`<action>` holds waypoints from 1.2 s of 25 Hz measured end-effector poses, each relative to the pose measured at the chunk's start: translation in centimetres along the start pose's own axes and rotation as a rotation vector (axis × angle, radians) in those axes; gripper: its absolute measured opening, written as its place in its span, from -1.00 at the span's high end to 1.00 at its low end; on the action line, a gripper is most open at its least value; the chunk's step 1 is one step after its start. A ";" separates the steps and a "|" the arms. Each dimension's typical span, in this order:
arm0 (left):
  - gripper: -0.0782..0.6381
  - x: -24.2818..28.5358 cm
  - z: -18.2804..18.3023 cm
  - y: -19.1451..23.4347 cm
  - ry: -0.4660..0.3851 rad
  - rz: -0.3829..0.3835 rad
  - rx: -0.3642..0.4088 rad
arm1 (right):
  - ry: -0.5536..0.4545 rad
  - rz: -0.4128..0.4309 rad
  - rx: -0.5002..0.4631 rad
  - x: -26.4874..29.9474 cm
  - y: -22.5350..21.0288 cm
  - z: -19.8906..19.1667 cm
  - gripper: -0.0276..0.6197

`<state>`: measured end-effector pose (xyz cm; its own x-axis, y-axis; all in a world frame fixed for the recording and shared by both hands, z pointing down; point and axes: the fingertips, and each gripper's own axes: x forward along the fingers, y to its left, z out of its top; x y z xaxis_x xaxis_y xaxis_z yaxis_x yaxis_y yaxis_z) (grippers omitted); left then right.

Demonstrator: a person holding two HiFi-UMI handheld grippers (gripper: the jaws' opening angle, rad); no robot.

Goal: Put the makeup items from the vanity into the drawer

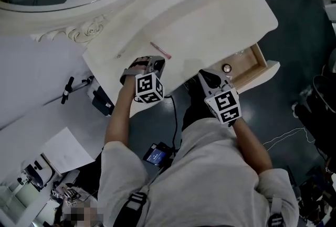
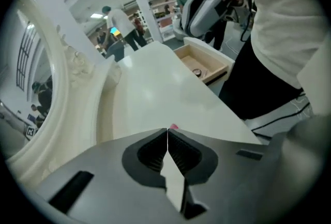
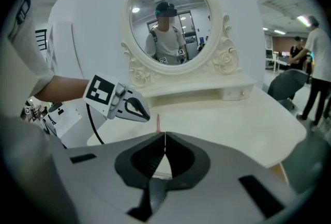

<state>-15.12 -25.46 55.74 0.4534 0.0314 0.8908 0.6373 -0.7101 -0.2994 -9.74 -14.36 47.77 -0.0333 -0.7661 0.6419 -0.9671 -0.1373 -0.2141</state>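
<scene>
A thin pink makeup pencil (image 1: 160, 50) lies on the cream vanity top (image 1: 210, 16). My left gripper (image 1: 158, 62) hovers just short of its near end, jaws shut and empty; in the left gripper view only the pencil's pink tip (image 2: 174, 127) shows past the closed jaws (image 2: 167, 131). My right gripper (image 1: 202, 75) is at the vanity's front edge, also shut with nothing in it (image 3: 165, 136), and the pencil (image 3: 158, 123) lies beyond it. The drawer (image 1: 261, 61) stands open at the right with a small round item (image 1: 227, 68) inside.
An oval mirror (image 3: 170, 26) in a carved frame stands at the back of the vanity. A raised shelf (image 3: 207, 91) runs under it. Cables and a small device (image 1: 156, 153) lie on the floor by my legs. People stand in the room behind (image 2: 121, 24).
</scene>
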 end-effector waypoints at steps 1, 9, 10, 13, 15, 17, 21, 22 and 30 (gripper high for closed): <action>0.76 0.5 -0.3 0.2 0.013 -0.009 0.047 | -0.001 -0.001 0.005 0.0 0.0 0.0 0.87; 0.41 4.0 -3.5 0.6 0.149 -0.185 0.289 | -0.010 -0.039 0.042 0.0 -1.0 -0.2 0.87; 0.41 4.3 -3.5 0.7 0.148 -0.192 0.303 | -0.010 -0.045 0.049 -0.1 -1.2 -0.3 0.87; 0.41 5.3 -3.5 0.6 0.150 -0.227 0.338 | -0.006 -0.062 0.065 -0.2 -1.6 -0.6 0.87; 0.41 5.9 -3.7 0.7 0.157 -0.247 0.346 | -0.003 -0.071 0.069 -0.2 -1.9 -0.7 0.87; 0.41 6.2 -3.8 0.7 0.162 -0.267 0.354 | -0.004 -0.082 0.078 -0.3 -2.0 -0.8 0.87; 0.46 6.4 -3.9 0.5 0.174 -0.336 0.314 | 0.000 -0.102 0.108 -0.4 -2.6 -1.5 0.87; 0.50 6.3 -3.9 0.4 0.179 -0.357 0.286 | -0.001 -0.103 0.113 -0.4 -2.7 -1.6 0.87; 0.64 6.2 -4.1 0.5 0.177 -0.357 0.065 | -0.020 -0.088 0.118 -0.7 -3.5 -1.6 0.87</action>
<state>-14.55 -28.46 62.54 0.0861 0.1427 0.9860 0.7757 -0.6307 0.0235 -6.76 -12.35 49.23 0.0566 -0.7600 0.6474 -0.9299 -0.2763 -0.2430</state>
